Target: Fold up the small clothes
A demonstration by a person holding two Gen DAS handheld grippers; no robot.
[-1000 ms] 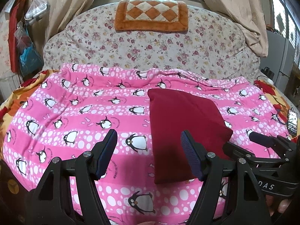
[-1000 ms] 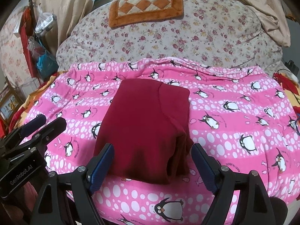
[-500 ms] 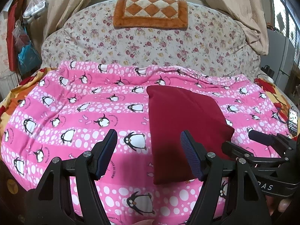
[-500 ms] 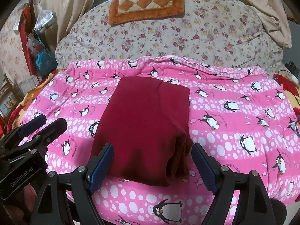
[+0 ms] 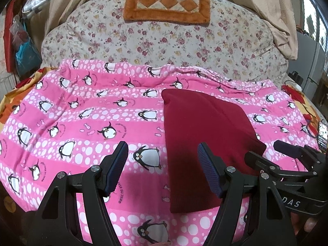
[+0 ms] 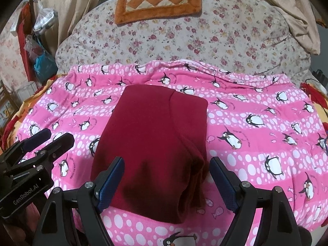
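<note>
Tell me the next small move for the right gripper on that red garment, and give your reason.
Probably ease the right gripper back and leave the dark red garment alone. It already lies as a compact folded rectangle on the penguin blanket, and both the right and left gripper are open, holding nothing. Its near right edge looks slightly bunched, so a light tidy there is optional.

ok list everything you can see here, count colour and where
garment: 1, dark red, folded, on the blanket, centre
blanket: 1, pink with penguins, spread over the bed
floral cover: 1, cream with red flowers, behind the blanket
mat: 1, orange and cream checks, on top of the floral cover
bags: several, blue, red and clear, hanging far left
phone: 1, dark, screen lit, right edge of bed
left claw: 1, black with blue pads, open, above the blanket
right claw: 1, black with blue pads, open, over the garment's near edge
</note>
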